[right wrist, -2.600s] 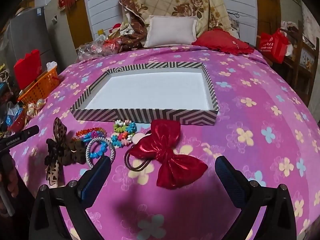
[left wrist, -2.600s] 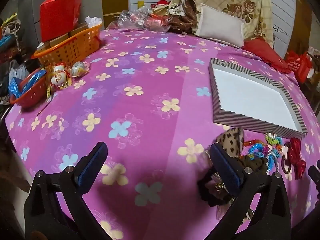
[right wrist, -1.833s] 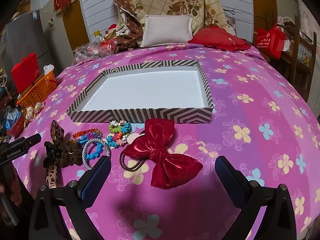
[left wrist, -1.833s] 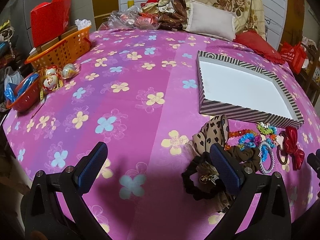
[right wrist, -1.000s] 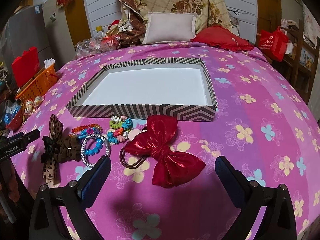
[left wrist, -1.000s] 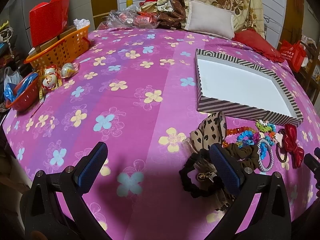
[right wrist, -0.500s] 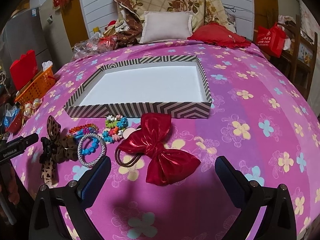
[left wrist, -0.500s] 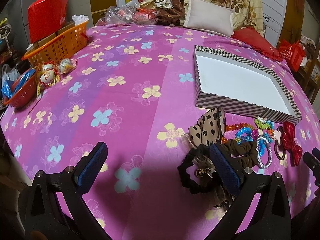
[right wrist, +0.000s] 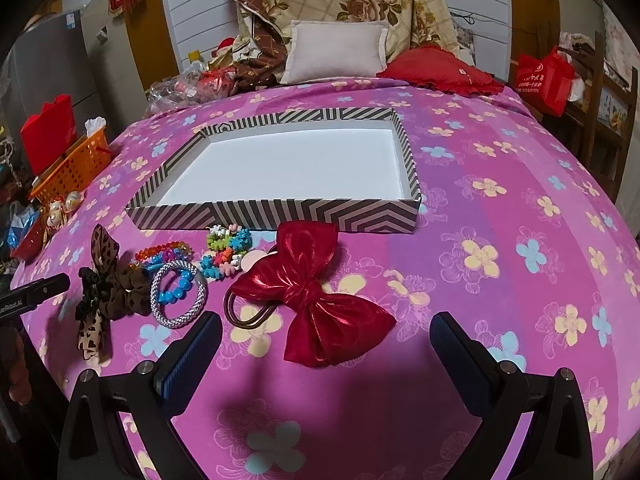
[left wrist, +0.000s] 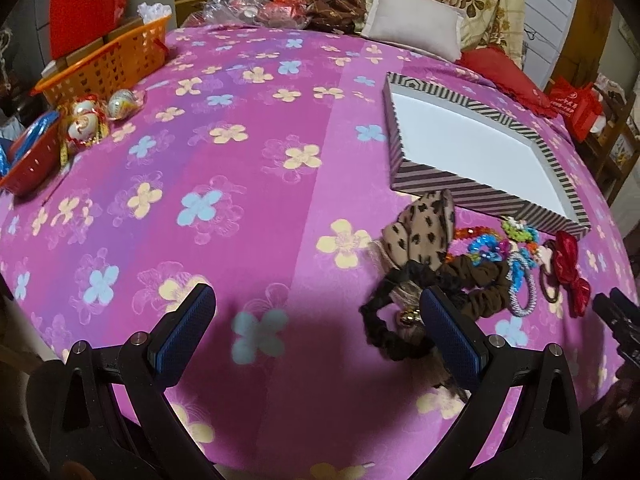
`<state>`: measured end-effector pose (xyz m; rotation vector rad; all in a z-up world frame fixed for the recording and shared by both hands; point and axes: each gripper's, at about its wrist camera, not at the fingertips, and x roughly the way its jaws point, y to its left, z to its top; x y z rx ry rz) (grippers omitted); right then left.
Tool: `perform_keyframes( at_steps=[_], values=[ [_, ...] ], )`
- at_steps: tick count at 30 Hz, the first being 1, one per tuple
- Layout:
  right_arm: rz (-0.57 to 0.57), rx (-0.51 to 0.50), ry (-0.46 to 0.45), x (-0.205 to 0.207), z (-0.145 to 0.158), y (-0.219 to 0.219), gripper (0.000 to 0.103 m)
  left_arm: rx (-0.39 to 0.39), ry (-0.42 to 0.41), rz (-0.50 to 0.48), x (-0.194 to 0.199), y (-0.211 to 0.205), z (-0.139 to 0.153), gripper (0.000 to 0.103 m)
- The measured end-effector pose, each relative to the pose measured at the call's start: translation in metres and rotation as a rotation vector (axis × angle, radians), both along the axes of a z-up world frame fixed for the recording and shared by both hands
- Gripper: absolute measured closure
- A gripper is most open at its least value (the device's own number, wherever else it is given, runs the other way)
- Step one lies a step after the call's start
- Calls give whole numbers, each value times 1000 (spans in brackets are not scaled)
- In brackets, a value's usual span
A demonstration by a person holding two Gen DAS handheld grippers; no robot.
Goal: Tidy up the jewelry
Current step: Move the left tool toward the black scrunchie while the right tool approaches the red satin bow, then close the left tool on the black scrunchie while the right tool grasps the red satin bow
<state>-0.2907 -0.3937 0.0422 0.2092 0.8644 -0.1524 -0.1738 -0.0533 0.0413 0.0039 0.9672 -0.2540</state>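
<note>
A striped box (right wrist: 276, 216) with a white inside lies on the pink flowered bedspread; it also shows in the left wrist view (left wrist: 448, 184). In front of it lie a red bow hair tie (right wrist: 316, 296), a silver-and-blue bracelet (right wrist: 178, 294), colourful bead bracelets (right wrist: 226, 248), a brown scrunchie (right wrist: 124, 294) and a leopard-print bow (left wrist: 420, 232). My right gripper (right wrist: 326, 354) is open and empty, just in front of the red bow. My left gripper (left wrist: 316, 332) is open and empty, its right finger (left wrist: 448, 336) beside a black scrunchie (left wrist: 384, 320).
An orange basket (left wrist: 108, 60), a red bowl (left wrist: 28, 164) and wrapped eggs (left wrist: 84, 124) sit at the bed's left edge. Pillows (right wrist: 336, 52) and clutter are piled at the far end. A red bag (right wrist: 540, 76) stands at the right.
Both grippers have drifted slightly forward toward the hair accessories. Both stay open and nothing has been picked up.
</note>
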Motion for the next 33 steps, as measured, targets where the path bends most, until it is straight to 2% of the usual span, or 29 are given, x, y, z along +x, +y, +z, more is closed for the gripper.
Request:
perform_keyframes(
  at_steps=[4, 9, 13, 17, 22, 24, 26, 27, 31, 33],
  values=[
    [8, 7, -4, 1, -1, 0, 0, -31, 1, -33, -3, -8, 3, 1],
    [29, -2, -35, 8, -1, -2, 0, -14, 0, -73, -6, -21, 2, 1],
    [75, -12, -4, 22, -6, -2, 17, -8, 16, -96, -4, -27, -4, 1],
    [103, -25, 15, 31, -12, -1, 22, 12, 18, -110, -1, -33, -7, 1],
    [126, -23, 19, 39, -20, -1, 23, 15, 27, -118, 4, -39, -11, 1],
    [138, -27, 32, 42, -24, 0, 32, 11, 33, -122, 6, -40, -13, 7],
    [146, -26, 44, 45, -29, 1, 49, 11, 44, -129, 8, -43, -16, 12],
    [145, -30, 43, 45, -31, 1, 50, 10, 50, -132, 9, -43, -17, 19],
    [151, -37, 24, 44, -31, 4, 58, -14, 78, -147, 13, -46, -22, 31],
    [154, -38, 23, 43, -31, 5, 64, -33, 88, -163, 13, -47, -23, 45]
  ],
)
